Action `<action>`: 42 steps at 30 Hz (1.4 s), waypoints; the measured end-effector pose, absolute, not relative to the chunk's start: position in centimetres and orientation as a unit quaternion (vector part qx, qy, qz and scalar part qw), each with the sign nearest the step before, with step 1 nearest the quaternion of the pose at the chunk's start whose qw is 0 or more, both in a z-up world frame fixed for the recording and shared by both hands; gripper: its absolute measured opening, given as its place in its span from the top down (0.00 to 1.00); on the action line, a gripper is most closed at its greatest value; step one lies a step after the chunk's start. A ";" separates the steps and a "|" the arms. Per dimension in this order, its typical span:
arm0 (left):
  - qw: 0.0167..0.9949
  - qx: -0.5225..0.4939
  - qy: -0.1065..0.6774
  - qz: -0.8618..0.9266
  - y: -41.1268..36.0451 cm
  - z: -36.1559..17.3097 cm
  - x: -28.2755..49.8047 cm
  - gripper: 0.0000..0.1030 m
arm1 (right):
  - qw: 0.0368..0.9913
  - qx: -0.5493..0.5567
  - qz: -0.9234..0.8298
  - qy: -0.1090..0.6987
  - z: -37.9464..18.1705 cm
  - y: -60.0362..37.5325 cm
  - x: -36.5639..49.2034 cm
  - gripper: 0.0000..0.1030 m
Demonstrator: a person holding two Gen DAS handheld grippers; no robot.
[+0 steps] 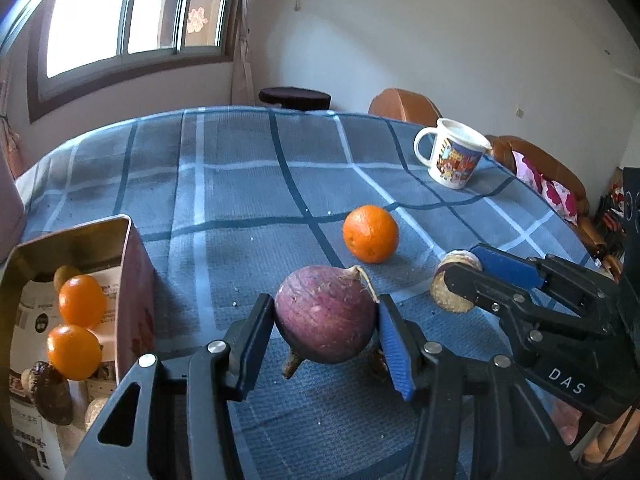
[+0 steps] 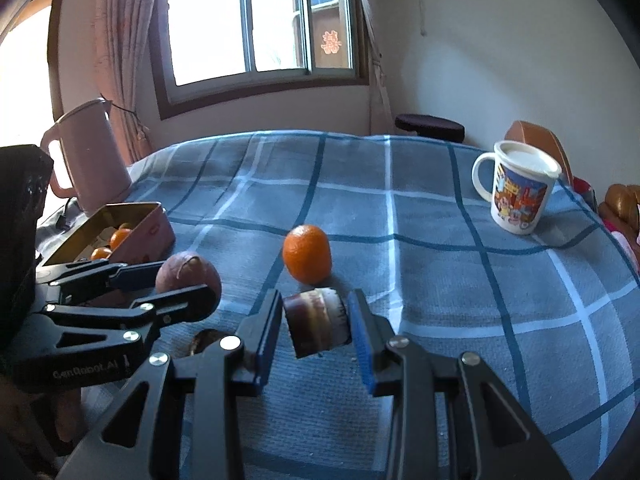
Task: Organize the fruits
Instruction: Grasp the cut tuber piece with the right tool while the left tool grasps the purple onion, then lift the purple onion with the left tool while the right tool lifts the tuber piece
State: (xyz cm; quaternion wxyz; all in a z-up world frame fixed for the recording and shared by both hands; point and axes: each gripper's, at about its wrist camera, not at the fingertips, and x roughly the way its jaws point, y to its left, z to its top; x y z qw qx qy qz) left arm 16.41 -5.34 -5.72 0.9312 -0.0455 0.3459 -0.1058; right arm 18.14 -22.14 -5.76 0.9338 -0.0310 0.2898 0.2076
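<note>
Tin box (image 1: pixel 132 280) at table's left edge, cut off, partly hiding oranges (image 1: pixel 82 300). Left gripper (image 1: pixel 326 320) clamped on round, rough purple root (image 1: pixel 326 314); right gripper (image 2: pixel 316 322) gripping layered brown chunk (image 2: pixel 316 320), kind unclear. Dimpled orange (image 1: pixel 371 233) mid-cloth.

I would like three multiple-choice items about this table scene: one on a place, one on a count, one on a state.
1. Where does the mug stand?
A. in the tin
B. on the checked cloth
C. on the stool

2. How many oranges lie in the tin?
A. two
B. none
C. five

3. What does the left gripper do?
A. hangs open over the mug
B. holds an orange
C. clamps the purple round fruit

Answers: 1 B, cloth under it; 2 A, two visible inside; 3 C, both pads press it.
</note>
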 end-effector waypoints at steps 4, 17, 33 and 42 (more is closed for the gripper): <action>0.938 -0.040 0.329 -0.100 -5.4 -5.3 15.9 0.48 | 0.937 -0.033 0.210 0.278 -5.5 -22.0 17.7 0.64; 0.951 -0.039 0.294 -0.086 -5.2 -4.6 14.8 0.48 | 0.944 -0.037 0.217 0.247 -4.9 -22.0 16.5 0.64; 0.960 -0.031 0.267 -0.074 -5.4 -4.1 13.9 0.48 | 0.950 -0.035 0.224 0.215 -4.3 -22.2 15.4 0.70; 0.960 -0.035 0.270 -0.071 -5.2 -4.1 14.1 0.48 | 0.950 -0.012 0.214 0.226 -4.4 -23.0 16.1 0.53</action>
